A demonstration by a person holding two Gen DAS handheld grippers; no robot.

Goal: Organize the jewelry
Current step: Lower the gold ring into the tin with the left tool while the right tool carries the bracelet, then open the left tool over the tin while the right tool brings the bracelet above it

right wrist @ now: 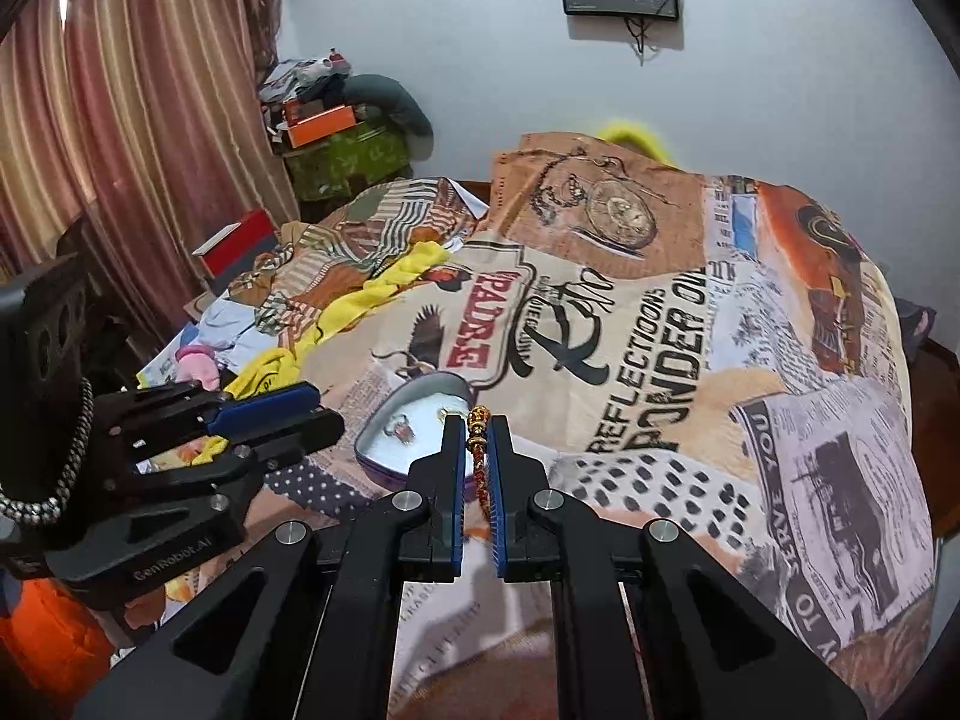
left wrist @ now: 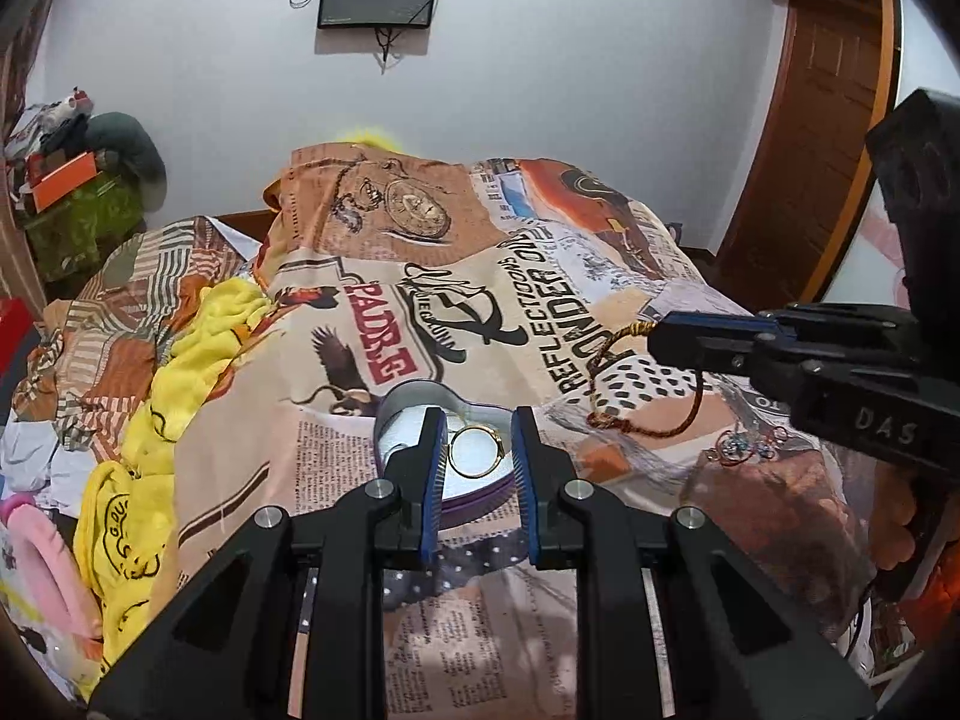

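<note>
Corded, light and limp, the bracelet (right wrist: 478, 456) hangs pinched in the right claw (right wrist: 478, 468), above the bed, tin (right wrist: 384, 429) just ahead. Left claw (left wrist: 478, 462) stands spread, empty.

A heart-shaped tin (left wrist: 401, 414) with a purple wall and pale lining lies open on the bed, holding a gold ring (left wrist: 475, 450) and what may be a small dark earring (right wrist: 401, 427). A red-and-gold thread bracelet (left wrist: 645, 387) hangs above the bedspread, beside thin wire bangles (left wrist: 747, 446).
</note>
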